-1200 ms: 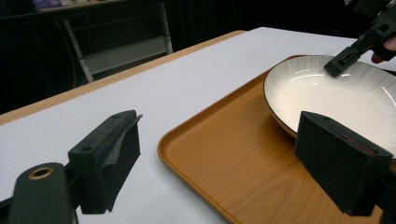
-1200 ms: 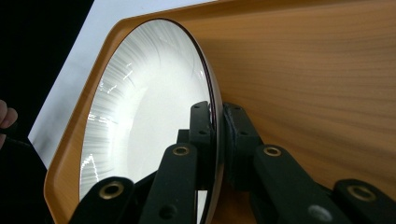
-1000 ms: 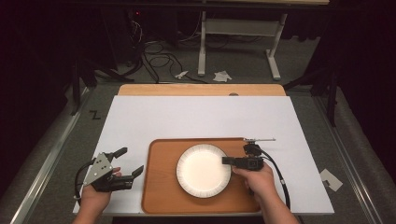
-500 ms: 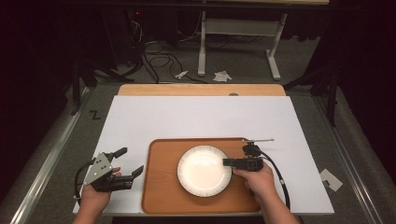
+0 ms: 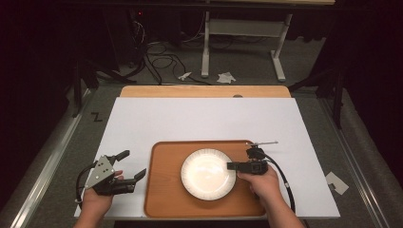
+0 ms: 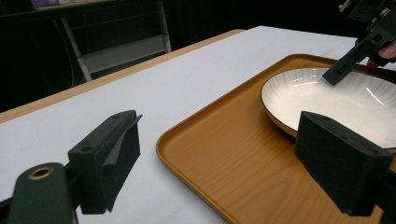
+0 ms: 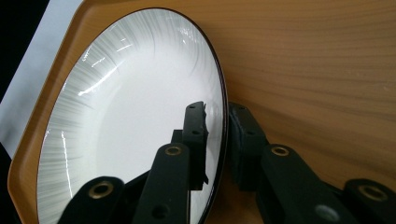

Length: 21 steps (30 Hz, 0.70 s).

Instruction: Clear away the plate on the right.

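Right gripper is clamped on the rim of the round white ceramic plate, stiff, slippery and fragile.

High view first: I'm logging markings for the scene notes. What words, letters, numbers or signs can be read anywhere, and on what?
"Z": a dark mark on the grey floor, left of the table.
No text can be read on the plate, the tray, the left tongs or the right tongs.
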Motion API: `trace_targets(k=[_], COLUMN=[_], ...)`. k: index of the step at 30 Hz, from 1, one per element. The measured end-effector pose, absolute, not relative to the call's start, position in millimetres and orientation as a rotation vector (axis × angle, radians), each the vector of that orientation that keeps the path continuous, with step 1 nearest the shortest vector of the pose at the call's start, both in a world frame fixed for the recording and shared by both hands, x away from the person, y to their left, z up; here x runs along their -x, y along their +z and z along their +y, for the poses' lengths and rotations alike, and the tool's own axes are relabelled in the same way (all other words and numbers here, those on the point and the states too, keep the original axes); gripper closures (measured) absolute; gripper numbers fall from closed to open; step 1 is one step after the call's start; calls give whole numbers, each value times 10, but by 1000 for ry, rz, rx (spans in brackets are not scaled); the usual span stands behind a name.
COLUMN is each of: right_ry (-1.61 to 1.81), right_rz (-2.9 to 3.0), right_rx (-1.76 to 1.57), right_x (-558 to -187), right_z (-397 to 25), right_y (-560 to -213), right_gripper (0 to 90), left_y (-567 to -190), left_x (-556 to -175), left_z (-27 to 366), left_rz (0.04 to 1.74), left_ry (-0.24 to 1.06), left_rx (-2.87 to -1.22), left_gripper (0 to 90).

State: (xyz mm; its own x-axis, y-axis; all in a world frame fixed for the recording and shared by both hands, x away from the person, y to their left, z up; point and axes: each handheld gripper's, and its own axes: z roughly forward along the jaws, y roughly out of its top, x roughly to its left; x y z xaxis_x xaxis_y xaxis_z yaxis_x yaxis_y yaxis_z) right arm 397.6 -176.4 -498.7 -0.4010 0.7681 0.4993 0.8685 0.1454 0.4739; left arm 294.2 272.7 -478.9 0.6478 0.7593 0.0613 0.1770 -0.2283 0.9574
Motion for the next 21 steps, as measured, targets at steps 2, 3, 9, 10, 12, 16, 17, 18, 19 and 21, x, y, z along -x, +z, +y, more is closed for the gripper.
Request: trace_targets(k=[2,3,9,10,12,16,17,18,19,21], right_ry=[-1097,-1099,-1155,-1173,-1214,-1306,-1326,-1344,-1366,-1406], right_rz=[-2271,-2272,-2308,-2323,-2342,-2319,-2320,-2342,-2378,-2404], right_rx=[1628,1626,1612,1612,1598,1585,1575,1557,1549,1549], right_x=[-3974,-3974,-3960,-3953,-3948,-3930,-3923,-3916,-3908,-3901], right_z=[-1765,-1766,-1790,-1795,-1813,-1882,-1901,-1920,-1951,-2009], right_y=[-4985,-4982,-4927,-4912,-4881,-4775,-4744,-4706,-4650,-4566], right_gripper=[779,768,661,639,617,569,576,575,573,543], left_y=[-4789,-4790,-4797,-4798,-4798,-4798,-4799,-4799,-4799,-4799], left_x=[-2943,-2943,-2952,-2953,-2954,-2955,-2956,-2956,-2955,-2954], left_z=[2728,2726,2720,2718,2719,2726,2726,2726,2725,2725], left_rz=[761,761,764,762,760,765,766,767,767,765], left_ry=[653,650,644,643,645,643,640,639,638,640], left_rx=[-1753,-1755,-1757,-1758,-1761,-1757,-1755,-1754,-1754,-1758], left_gripper=[149,148,143,143,143,143,144,144,143,143])
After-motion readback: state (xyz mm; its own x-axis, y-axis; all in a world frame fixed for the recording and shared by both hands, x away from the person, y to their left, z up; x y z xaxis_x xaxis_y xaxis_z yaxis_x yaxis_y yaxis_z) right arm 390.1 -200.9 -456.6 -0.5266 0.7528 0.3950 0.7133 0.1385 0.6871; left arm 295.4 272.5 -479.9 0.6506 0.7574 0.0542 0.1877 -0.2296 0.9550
